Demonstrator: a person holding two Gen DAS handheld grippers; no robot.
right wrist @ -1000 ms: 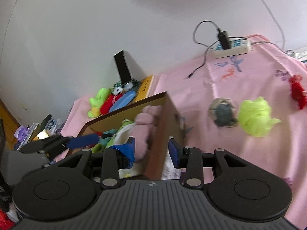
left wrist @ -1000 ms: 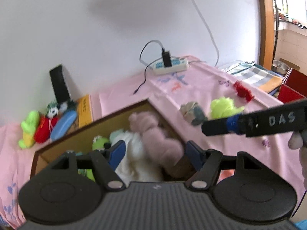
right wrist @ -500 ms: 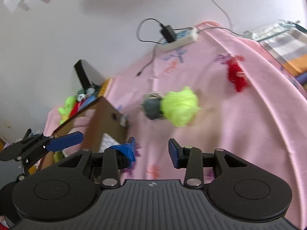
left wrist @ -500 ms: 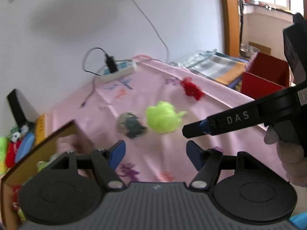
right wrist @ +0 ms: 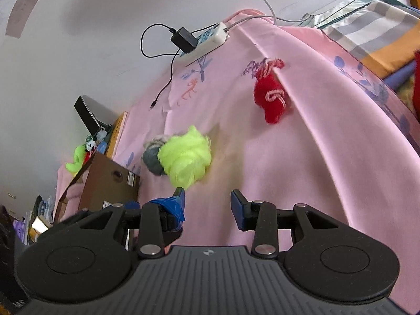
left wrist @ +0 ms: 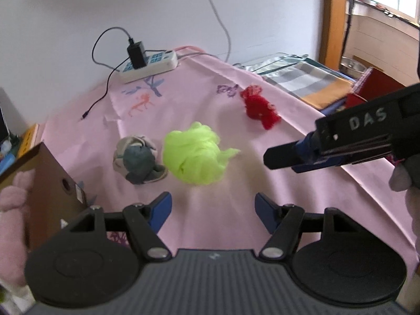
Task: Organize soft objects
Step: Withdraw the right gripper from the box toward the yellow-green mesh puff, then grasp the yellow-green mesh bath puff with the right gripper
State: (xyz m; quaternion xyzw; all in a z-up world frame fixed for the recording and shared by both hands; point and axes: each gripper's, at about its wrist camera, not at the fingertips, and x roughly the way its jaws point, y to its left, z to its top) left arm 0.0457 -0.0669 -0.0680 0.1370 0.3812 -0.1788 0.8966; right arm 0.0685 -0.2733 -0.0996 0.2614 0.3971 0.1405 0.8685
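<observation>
A neon yellow-green fluffy thing (left wrist: 195,156) lies on the pink tablecloth (left wrist: 236,210), with a grey rolled sock ball (left wrist: 137,158) touching its left side and a red knitted toy (left wrist: 258,107) farther back right. They also show in the right wrist view: fluffy thing (right wrist: 185,157), sock ball (right wrist: 152,157), red toy (right wrist: 271,95). My left gripper (left wrist: 213,211) is open and empty, just short of the fluffy thing. My right gripper (right wrist: 207,204) is open and empty, near the fluffy thing; it shows from the side in the left wrist view (left wrist: 278,157). A cardboard box (left wrist: 50,178) with a pink plush (left wrist: 10,199) stands at left.
A white power strip (left wrist: 149,64) with a black charger and cables lies at the back by the wall. Folded checked cloths (left wrist: 304,81) and a red box (left wrist: 372,84) sit at the right. Small toys (right wrist: 84,152) and a black device (right wrist: 88,116) stand behind the box (right wrist: 105,183).
Both grippers have swung right, away from the box and toward the loose soft things on the cloth. The fluffy thing and the sock ball now sit closer in both views. Both stay open.
</observation>
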